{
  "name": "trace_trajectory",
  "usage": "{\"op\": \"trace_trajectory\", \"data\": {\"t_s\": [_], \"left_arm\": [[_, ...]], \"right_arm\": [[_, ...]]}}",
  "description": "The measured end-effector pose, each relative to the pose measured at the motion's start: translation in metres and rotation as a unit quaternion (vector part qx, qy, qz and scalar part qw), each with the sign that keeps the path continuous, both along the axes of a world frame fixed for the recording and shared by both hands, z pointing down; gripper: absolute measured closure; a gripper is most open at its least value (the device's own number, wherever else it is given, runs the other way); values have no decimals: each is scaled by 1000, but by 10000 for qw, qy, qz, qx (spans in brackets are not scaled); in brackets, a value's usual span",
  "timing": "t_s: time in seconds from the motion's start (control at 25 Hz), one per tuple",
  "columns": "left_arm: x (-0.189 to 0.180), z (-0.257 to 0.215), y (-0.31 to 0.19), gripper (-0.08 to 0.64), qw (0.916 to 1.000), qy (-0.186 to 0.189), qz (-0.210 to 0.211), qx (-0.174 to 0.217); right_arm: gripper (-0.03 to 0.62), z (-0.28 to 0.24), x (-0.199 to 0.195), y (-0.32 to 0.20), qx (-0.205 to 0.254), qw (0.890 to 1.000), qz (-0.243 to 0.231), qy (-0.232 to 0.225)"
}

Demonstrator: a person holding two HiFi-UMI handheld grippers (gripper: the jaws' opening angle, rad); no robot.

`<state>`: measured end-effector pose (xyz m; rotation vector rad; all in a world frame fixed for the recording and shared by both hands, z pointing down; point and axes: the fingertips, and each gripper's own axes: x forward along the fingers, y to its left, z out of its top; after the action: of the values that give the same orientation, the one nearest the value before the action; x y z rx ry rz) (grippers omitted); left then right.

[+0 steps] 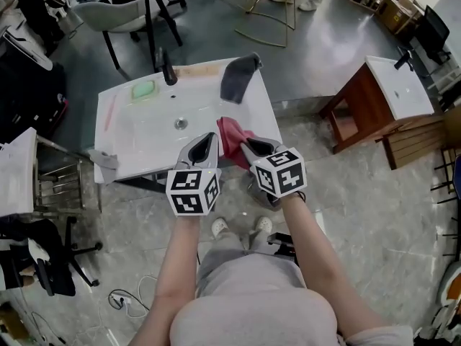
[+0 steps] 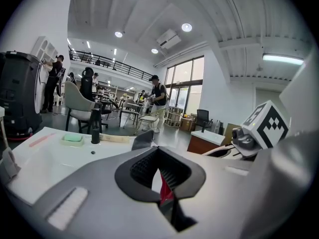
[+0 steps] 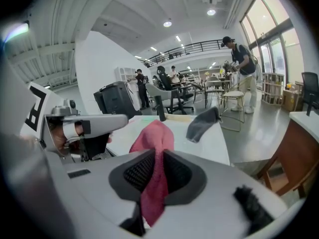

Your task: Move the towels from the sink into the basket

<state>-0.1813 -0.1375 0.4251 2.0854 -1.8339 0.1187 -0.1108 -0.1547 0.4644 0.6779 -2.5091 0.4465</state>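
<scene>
A red towel [image 1: 230, 137] hangs over the near right edge of the white sink [image 1: 144, 139], pinched from both sides. My left gripper [image 1: 209, 144] is shut, and a thin strip of the red towel [image 2: 166, 192] shows between its jaws. My right gripper [image 1: 250, 150] is shut on the red towel [image 3: 153, 138], which bulges above its jaws and hangs below them. A grey towel [image 1: 240, 76] drapes over the sink's far right corner, also seen from the right gripper [image 3: 202, 122]. No basket is in view.
A black faucet [image 1: 167, 69] and a green soap dish [image 1: 143, 89] stand at the sink's back rim. A wooden stand with a second sink [image 1: 392, 92] is to the right. Chairs [image 1: 130, 13] stand beyond, and people are in the background.
</scene>
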Motion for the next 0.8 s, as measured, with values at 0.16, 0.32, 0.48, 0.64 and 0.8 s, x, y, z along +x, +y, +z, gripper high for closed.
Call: {"op": "trace_trajectory", "data": {"t_s": [0.16, 0.32, 0.48, 0.64, 0.8], "left_arm": [[32, 0, -5, 552, 9999, -28, 123, -13], [61, 1, -13, 552, 9997, -53, 240, -38], [93, 5, -22, 552, 9993, -83, 371, -75], [128, 12, -33, 552, 9984, -96, 540, -135], [163, 19, -44, 552, 9971, -140, 722, -182]], "right_arm": [[528, 0, 30, -4, -12, 10000, 79, -8], [528, 2, 59, -9, -29, 9999, 167, -12], [528, 5, 92, -17, -48, 9995, 300, -2], [528, 12, 127, -25, -84, 9990, 429, 49], [528, 20, 162, -33, -144, 9983, 565, 94]]}}
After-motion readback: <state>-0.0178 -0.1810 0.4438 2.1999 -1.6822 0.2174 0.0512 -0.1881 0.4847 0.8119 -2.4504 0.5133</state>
